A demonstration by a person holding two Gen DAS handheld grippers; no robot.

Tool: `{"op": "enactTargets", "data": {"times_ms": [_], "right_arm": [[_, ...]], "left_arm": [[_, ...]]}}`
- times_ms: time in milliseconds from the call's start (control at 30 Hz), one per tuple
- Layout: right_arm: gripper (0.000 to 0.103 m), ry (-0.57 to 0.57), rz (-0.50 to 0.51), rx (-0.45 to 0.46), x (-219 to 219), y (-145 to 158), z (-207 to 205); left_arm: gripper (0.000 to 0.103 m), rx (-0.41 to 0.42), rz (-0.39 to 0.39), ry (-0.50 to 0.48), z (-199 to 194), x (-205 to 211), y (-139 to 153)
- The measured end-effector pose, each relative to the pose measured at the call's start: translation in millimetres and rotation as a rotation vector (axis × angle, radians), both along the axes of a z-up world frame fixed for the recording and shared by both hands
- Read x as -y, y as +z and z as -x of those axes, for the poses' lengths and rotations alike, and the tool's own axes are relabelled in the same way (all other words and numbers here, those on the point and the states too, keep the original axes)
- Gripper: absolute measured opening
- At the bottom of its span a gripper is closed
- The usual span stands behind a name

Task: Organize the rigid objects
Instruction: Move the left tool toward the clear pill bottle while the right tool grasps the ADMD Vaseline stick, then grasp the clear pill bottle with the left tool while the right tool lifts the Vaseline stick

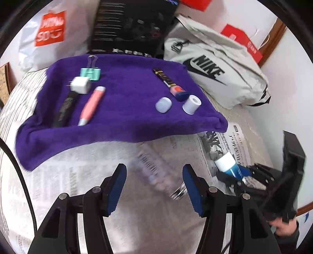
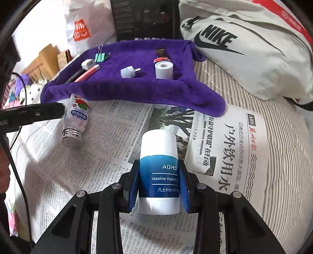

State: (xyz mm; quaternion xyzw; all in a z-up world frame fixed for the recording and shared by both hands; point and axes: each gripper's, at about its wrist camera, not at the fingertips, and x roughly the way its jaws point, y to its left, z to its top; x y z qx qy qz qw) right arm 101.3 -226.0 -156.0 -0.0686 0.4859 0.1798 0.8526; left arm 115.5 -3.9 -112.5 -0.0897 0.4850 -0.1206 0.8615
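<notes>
Purple terry cloth (image 2: 137,91) lies ahead of both my grippers, spread over newspaper (image 2: 109,148) on a striped bed cover. My right gripper (image 2: 159,187) is clamped on a blue-and-white Vaseline tube (image 2: 159,170), its blue pads pressing the tube's two sides, the white cap end pointing away from me toward the cloth's near edge. In the left wrist view my left gripper (image 1: 154,175) is spread wide and holds nothing; a small clear bottle with a metal cap (image 1: 162,175) lies blurred on the newspaper between and just beyond its fingers, cap toward me.

On the cloth, ahead and left of the right gripper: a green binder clip (image 2: 100,56), a white plug adapter (image 2: 87,64), a pink pen (image 2: 87,73) and a black pen (image 2: 75,76) beside it. Straight ahead sit a pale cap-shaped piece (image 2: 126,72) and a white cylinder with a hole in its top (image 2: 164,70), with a dark stick-shaped item (image 2: 161,53) just behind the cylinder; I cannot tell whether they touch.

The left gripper's finger reaches in from the left in the right wrist view, just beside the bottle. A grey Nike bag (image 2: 244,45) crowds the far right beyond the cloth, a black box (image 2: 144,17) stands behind the cloth, and a white shopping bag (image 2: 84,29) sits to its left.

Open room: bare newspaper between the tube's cap and the cloth's front edge, and the middle strip of the cloth between the pens and the pale piece.
</notes>
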Motion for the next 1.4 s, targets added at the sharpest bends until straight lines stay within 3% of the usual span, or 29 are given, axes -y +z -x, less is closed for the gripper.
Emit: {"op": "enactTargets", "data": {"times_ms": [167,400,567,767,967,1067,1133,1400], "right_arm": [[0.037,-0.031,0.020,0.055,-4,-2,9],[0.037,-0.039,0.001,0.105,-1,-4,14],[0.037,-0.047,-0.004,0.133,-1,-6,17],[0.038,-0.042,-0.017,0.141,0,-6,18],[0.038,-0.043,-0.021,0.150,0,-6,19],[0.038,-0.043,-0.022,0.150,1,-6,19],[0.038,-0.043,-0.022,0.151,0,-6,19],[0.038,-0.043,-0.018,0.152,0,-6,19]], "left_arm": [[0.057,-0.053,-0.071,0.017,-9,18,-20],[0.058,-0.033,-0.205,-0.005,5,9,-25],[0.058,-0.033,-0.205,-0.027,0,4,-25],[0.059,-0.002,-0.344,-0.068,-7,23,-28],[0.056,0.059,-0.319,-0.050,3,23,-30],[0.051,0.098,-0.313,-0.048,10,25,-32],[0.041,0.123,-0.305,-0.056,14,26,-33],[0.041,0.185,-0.289,-0.046,17,25,-35]]}}
